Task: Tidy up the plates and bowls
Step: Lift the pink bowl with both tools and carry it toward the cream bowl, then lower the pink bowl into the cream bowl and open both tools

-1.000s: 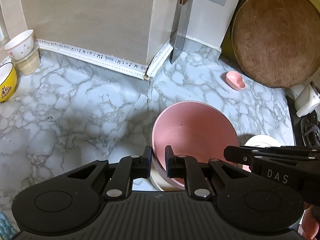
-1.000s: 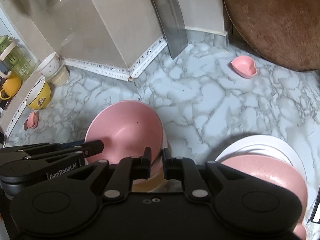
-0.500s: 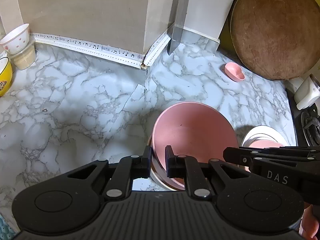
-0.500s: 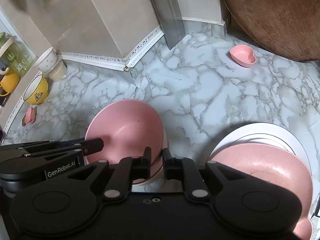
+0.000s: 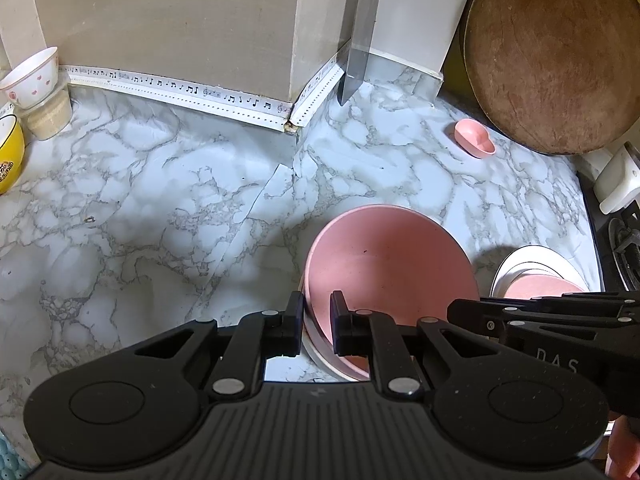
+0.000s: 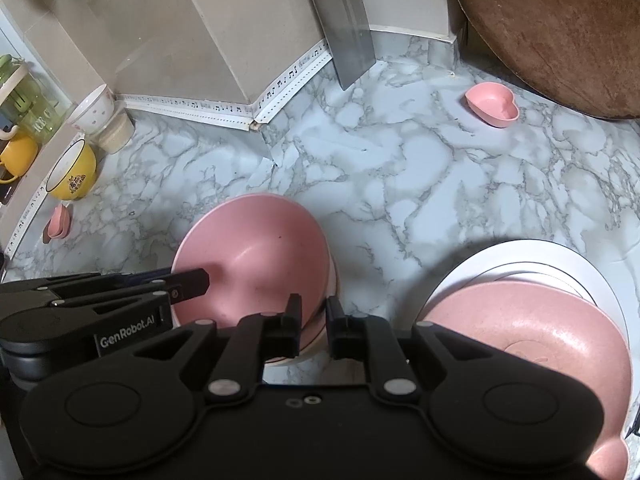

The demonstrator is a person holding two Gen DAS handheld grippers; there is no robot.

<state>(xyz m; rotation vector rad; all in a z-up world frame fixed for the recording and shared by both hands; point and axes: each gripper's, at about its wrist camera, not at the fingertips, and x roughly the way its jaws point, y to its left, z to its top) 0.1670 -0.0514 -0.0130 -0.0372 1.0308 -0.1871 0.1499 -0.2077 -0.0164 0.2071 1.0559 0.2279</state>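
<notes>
On the marble surface (image 5: pixel 168 216), a pink plate (image 6: pixel 532 340) already sits on a white plate (image 6: pixel 520 256). Both grippers, left (image 5: pixel 316 320) and right (image 6: pixel 313 320), pinch the stacked pink bowl (image 5: pixel 392 264) by its near rim. Yellow bowl (image 6: pixel 74 174), white bowl (image 6: pixel 94 110) and heart dish (image 6: pixel 492 104) remain scattered.

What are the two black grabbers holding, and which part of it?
Both hold the big round pink bowl by its rim: the left gripper pinches the near-left edge, the right gripper the near-right edge.
</notes>
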